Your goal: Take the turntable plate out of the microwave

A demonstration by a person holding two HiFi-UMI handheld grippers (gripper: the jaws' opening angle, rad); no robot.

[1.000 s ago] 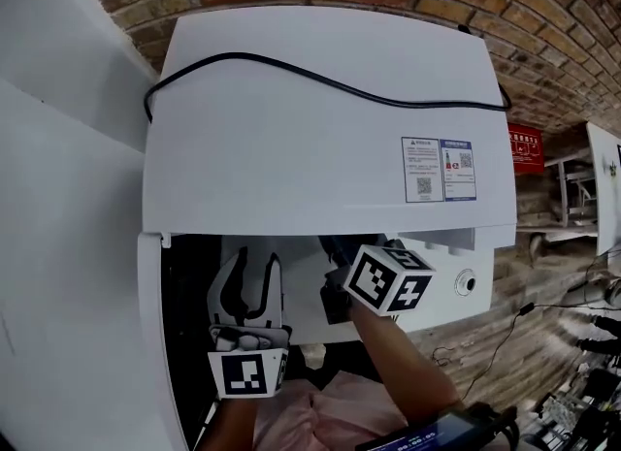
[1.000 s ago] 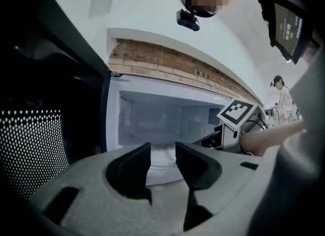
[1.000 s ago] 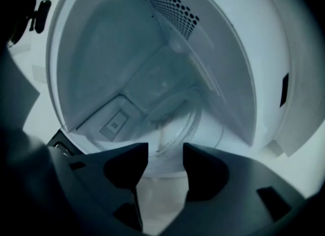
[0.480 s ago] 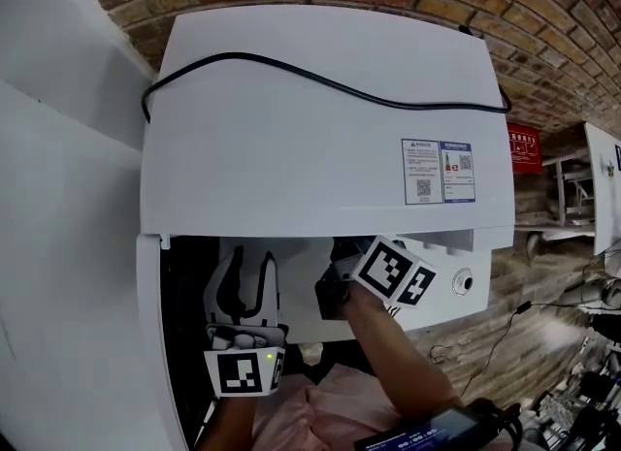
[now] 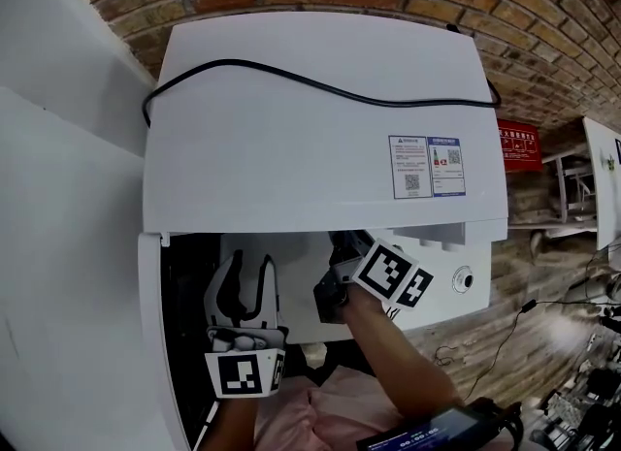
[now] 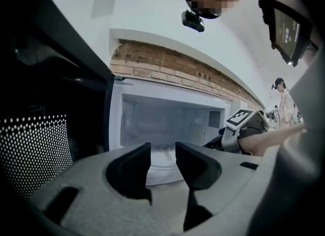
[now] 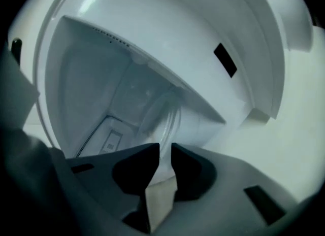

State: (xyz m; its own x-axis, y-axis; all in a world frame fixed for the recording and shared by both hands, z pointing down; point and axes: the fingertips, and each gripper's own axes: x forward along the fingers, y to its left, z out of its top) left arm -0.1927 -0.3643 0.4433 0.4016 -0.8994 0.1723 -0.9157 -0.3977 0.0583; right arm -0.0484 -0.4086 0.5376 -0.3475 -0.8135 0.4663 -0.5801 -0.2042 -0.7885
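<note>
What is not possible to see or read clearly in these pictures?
- Plate: absent from the head view, hidden under the microwave top; faint clear glass in the right gripper view.
- Label, head view: print too small.
- Right hand-held gripper: jaws have just been opening, plate rim between them; whether they press it is unclear.
- Door, head view: lower part cut off by the picture edge.

- Head view: from above, steeply down onto the microwave top, with its open front at 6 o'clock.
- Left gripper view: low, just outside, facing level into the cavity at 12 o'clock.
- Right gripper view: tilted, very near, facing the turntable plate.
- Both gripper views share the cavity.
</note>
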